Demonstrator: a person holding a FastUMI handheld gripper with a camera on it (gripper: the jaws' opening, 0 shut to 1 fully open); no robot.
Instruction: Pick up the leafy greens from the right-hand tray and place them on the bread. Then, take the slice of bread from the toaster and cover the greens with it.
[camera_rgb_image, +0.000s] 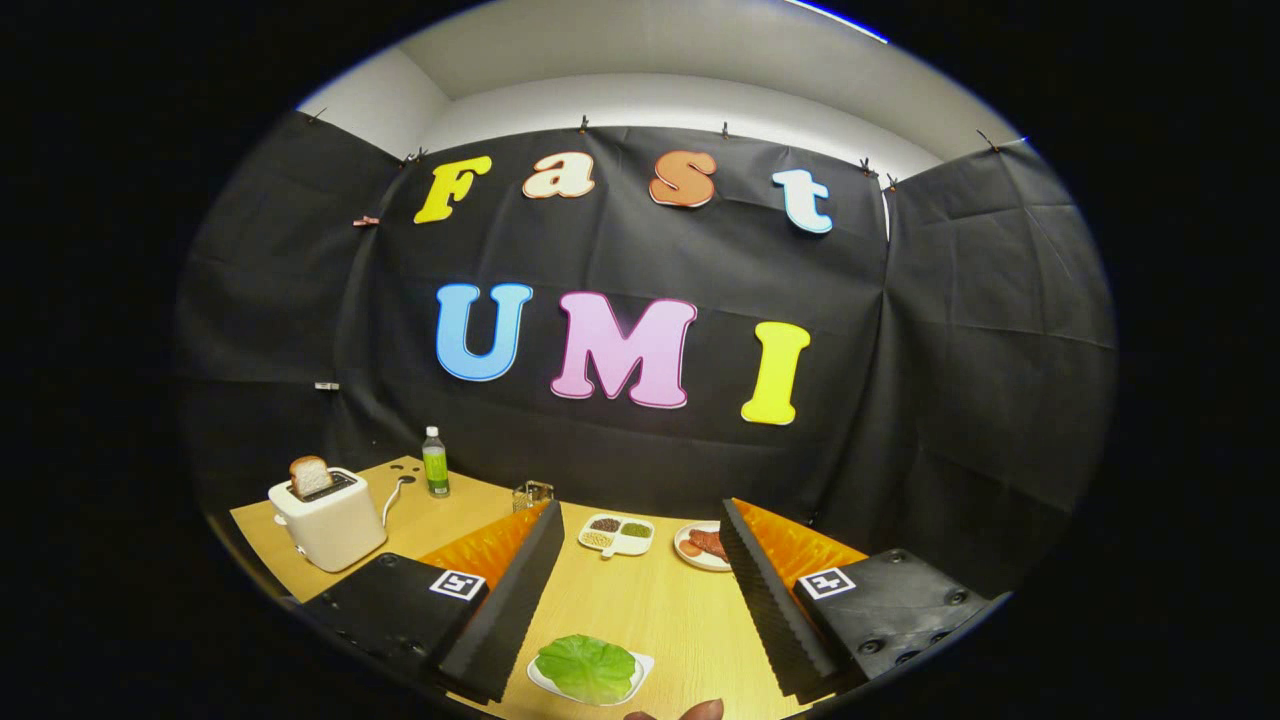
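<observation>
A green leaf (588, 668) lies flat on a small white tray (640, 662), low between my two fingers and close to their base. My gripper (638, 510) is open wide, with nothing held, and it hovers over the wooden table (640, 600). A white toaster (326, 520) stands well to the left of the left finger. A slice of bread (310, 475) sticks up out of its slot. A small brown rounded thing (692, 712) peeks in just this side of the leaf; I cannot tell what it is.
Beyond the fingertips sits a white divided dish (617, 533) with small heaps in it. A plate of red slices (700, 545) is partly hidden by the right finger. A green-labelled bottle (435, 463) and a small glass jar (532, 493) stand near the back wall.
</observation>
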